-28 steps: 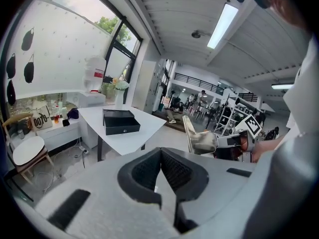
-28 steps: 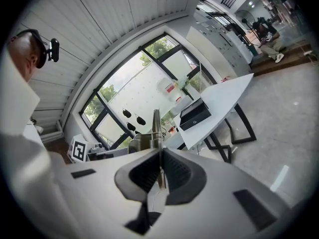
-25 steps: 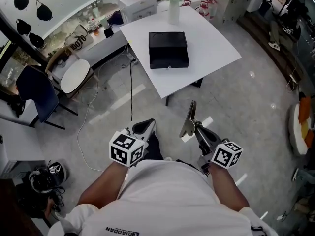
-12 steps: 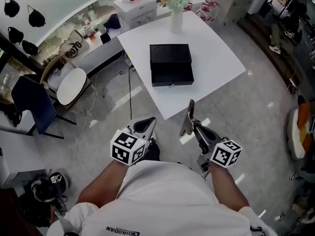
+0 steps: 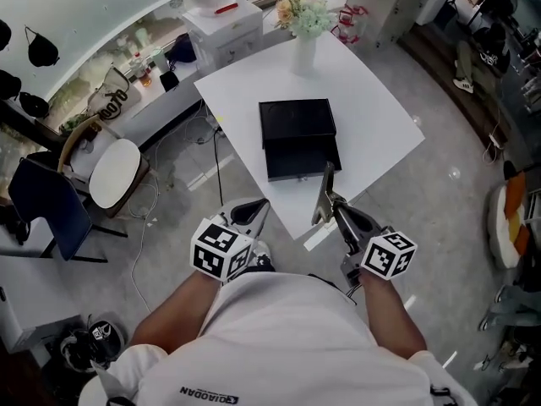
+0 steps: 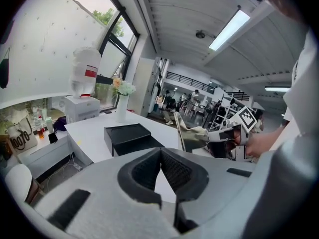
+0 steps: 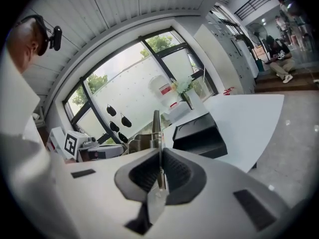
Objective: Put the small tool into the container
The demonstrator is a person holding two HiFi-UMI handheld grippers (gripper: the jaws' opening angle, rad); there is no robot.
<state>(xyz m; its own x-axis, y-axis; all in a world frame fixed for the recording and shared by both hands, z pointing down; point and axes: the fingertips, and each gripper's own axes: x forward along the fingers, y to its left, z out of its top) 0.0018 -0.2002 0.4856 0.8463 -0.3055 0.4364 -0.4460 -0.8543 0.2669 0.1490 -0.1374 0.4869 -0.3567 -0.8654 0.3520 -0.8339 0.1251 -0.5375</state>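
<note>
A black box container [image 5: 300,138] lies on the white table [image 5: 380,100] ahead of me, its front drawer part pulled toward me. My right gripper [image 5: 335,214] is shut on a small flat metal tool [image 5: 325,193] that sticks up past the jaws, just short of the table's near corner. In the right gripper view the tool [image 7: 156,128] stands upright between the pads, with the container [image 7: 199,133] beyond. My left gripper [image 5: 251,216] hangs over the floor, shut with nothing in it. The left gripper view shows the container [image 6: 127,137] and the tool [image 6: 179,129].
A vase of flowers [image 5: 303,28] stands at the table's far edge. White cabinets [image 5: 224,24] line the back wall. To the left are a white stool [image 5: 114,161], a blue chair [image 5: 46,201] and cables [image 5: 218,155] on the floor.
The table and black container have come closer to me and lower in the head view. Both grippers keep their pose, and the right one still holds the tool.
</note>
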